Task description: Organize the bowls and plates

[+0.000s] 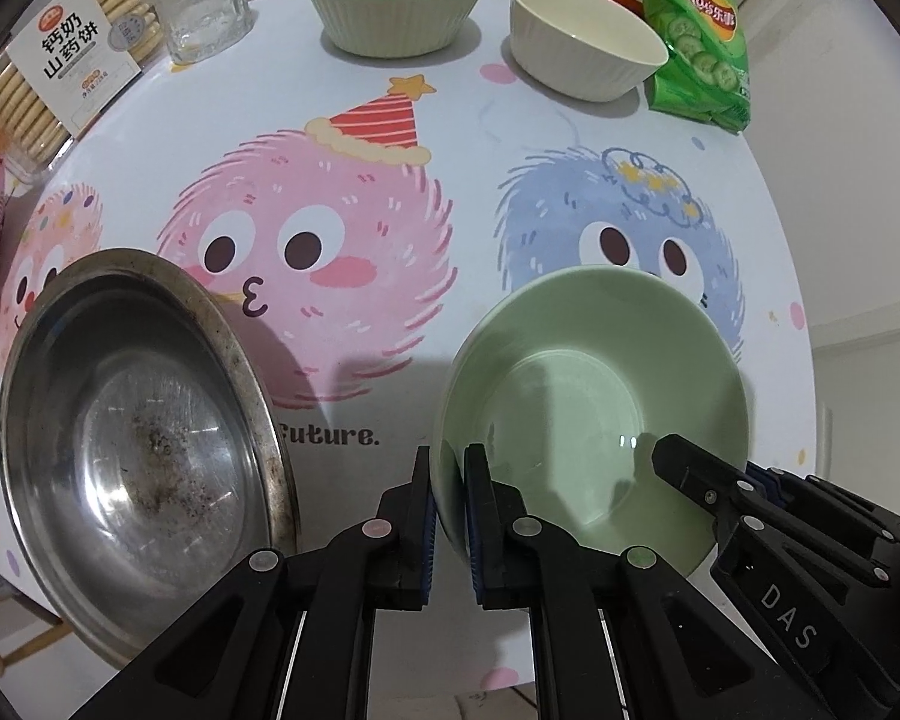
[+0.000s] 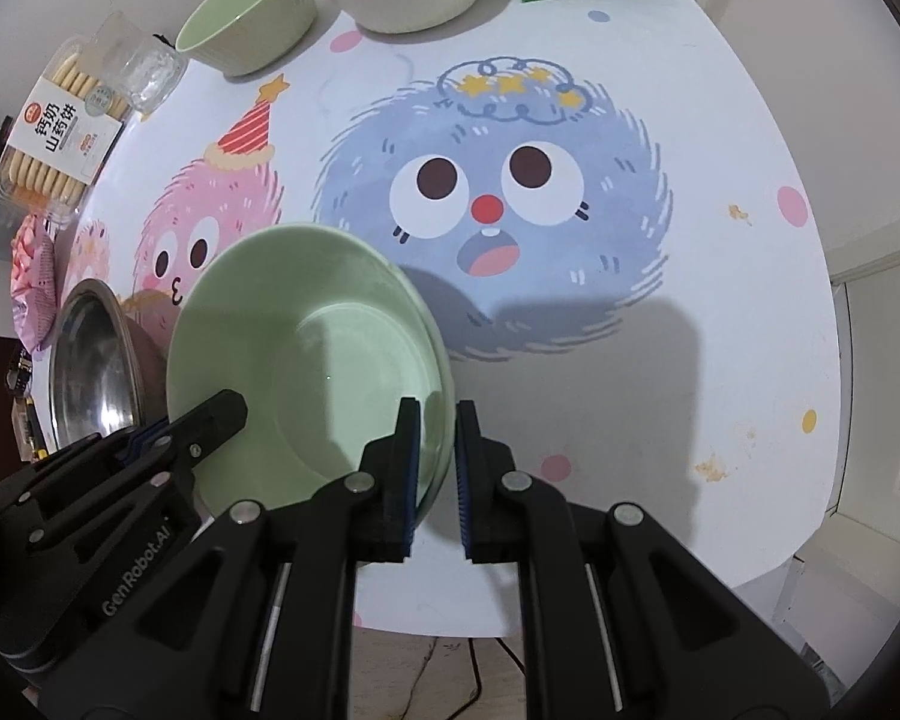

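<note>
My left gripper is clamped on the left rim of the green plate, and my right gripper is clamped on the opposite rim, so I carry the plate between both claws, tilted, over the near edge of the cartoon-print table. Going by size: the steel plate lies just left of the green one, soiled at its centre; at the far side stand the green ribbed bowl and the cream ribbed bowl, close together, with a chip bag and biscuit box flanking them. My worry is the two thin rim grips: if one hand drifts or tilts apart from the other, the glazed plate could slip out, or knock the steel plate's rim as it comes down.
</note>
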`<state>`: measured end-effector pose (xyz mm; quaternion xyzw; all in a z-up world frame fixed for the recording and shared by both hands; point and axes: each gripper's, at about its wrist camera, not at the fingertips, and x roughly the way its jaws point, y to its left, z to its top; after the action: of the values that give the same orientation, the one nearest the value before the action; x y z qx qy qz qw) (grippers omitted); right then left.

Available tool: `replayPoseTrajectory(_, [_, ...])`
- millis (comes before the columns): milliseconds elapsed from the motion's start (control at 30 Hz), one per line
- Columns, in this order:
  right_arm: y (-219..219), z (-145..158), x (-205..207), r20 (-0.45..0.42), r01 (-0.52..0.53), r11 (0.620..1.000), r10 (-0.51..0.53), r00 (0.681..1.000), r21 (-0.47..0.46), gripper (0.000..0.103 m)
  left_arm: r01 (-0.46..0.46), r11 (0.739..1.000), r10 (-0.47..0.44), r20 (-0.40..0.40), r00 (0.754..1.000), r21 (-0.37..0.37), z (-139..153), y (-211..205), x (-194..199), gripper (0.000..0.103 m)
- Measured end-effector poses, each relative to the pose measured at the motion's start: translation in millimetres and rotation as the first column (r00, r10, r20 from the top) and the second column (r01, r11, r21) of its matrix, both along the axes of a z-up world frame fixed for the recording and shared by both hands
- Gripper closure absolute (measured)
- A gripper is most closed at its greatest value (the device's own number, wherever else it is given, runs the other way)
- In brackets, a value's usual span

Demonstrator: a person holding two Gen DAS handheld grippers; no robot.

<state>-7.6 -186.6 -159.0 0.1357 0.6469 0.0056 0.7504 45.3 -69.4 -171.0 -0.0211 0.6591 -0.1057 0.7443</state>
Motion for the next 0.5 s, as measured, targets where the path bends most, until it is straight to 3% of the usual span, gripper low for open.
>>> replayPoseTrajectory(500, [-1.9,4.5,0.9,0.003,0.007,1.000,-0.007,1.000,0.018,0.086,0.049,0.998,-0.051,0.032,0.998,0.048,6.7,-5.1,4.8,0.091])
